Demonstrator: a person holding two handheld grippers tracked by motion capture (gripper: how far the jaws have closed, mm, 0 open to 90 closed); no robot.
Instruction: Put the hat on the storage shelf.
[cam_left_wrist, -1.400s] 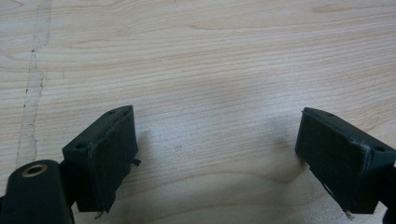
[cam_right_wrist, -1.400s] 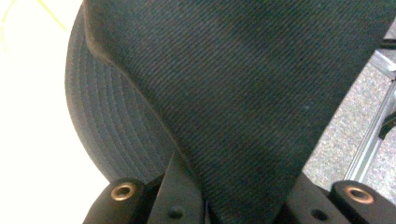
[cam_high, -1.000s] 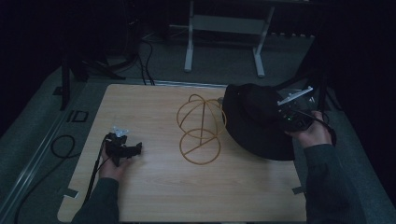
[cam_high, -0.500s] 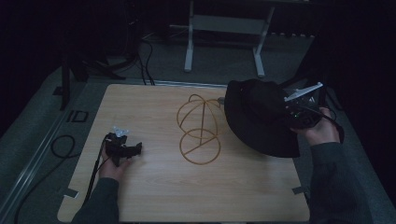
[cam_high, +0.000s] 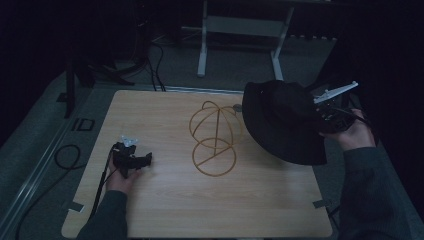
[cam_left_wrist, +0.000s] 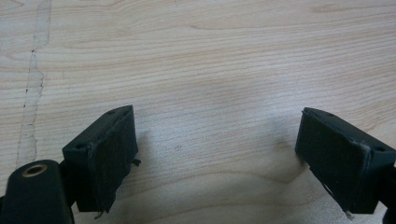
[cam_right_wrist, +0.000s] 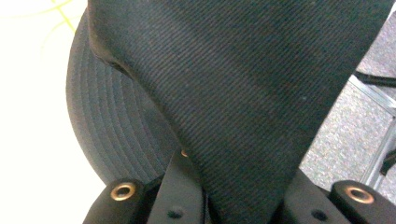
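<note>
No text, label, brand or number can be read anywhere. A small dark mark lies beside the left edge of the bench (cam_high: 150, 102), but it is too dim and small to make out.

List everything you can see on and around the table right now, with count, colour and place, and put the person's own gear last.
Hat: one, black, brimmed fabric, lifted off the table at its right side, pinched in the right gripper.
Wire hat stand: one, gold, round base ring with a domed frame, standing mid-table just left of the hat.
Table: one, light wood top.
Frame legs: one white metal frame, on the floor beyond the table.
Cables: several, black, on the grey floor behind and left of the table.
Left gripper: one, black, resting on the table's left part, jaws open with bare wood between them.
Right gripper: one, black with a grey plate on top, at the right edge, shut on the hat's fabric.
</note>
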